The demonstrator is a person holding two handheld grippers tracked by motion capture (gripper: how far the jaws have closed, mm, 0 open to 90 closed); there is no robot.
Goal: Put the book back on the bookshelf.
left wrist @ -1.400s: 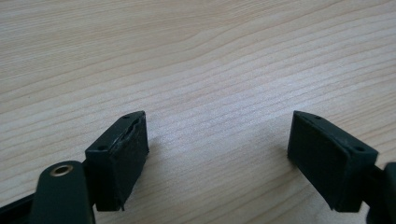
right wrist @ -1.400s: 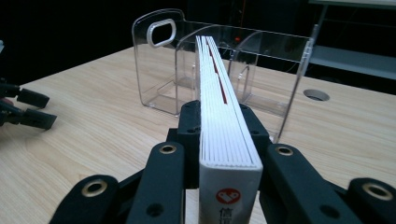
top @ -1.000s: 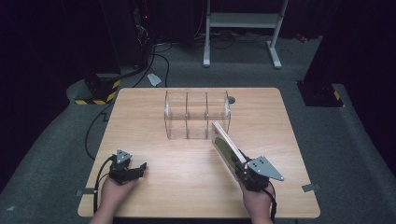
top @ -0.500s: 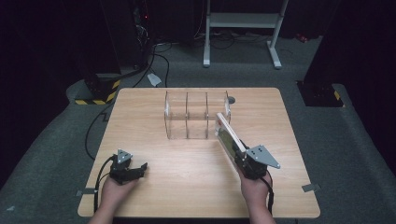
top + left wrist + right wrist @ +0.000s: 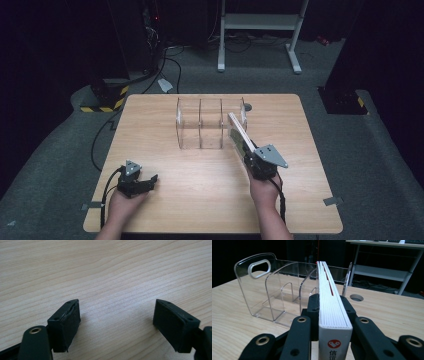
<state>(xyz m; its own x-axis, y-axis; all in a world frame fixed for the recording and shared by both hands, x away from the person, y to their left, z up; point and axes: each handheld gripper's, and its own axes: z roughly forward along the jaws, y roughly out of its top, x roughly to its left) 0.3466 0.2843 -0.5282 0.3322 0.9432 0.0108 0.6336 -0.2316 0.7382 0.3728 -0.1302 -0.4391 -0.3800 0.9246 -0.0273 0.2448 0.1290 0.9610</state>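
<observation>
A clear acrylic file rack [image 5: 210,124] with three slots stands on the wooden table [image 5: 150,120], and in the right gripper view the rack [image 5: 269,292] rises just ahead. My right gripper [image 5: 248,154] is shut on a white book [image 5: 240,134], held on edge and tilted, its far end at the rack's right slot. In the right gripper view the book [image 5: 332,312] runs straight ahead between the jaws of my right gripper [image 5: 332,310], page edges up. My left gripper [image 5: 150,179] rests open near the table's front left; its jaws [image 5: 116,317] stand wide over bare wood.
A round cable hole [image 5: 248,106] sits in the table behind the rack. A white stand [image 5: 260,30] and cables [image 5: 165,60] lie on the floor beyond the far edge. A yellow-black striped block [image 5: 102,105] is at the back left corner.
My right gripper has carried the book forward and a little left toward the rack's right slot. The left gripper has stayed where it was.
</observation>
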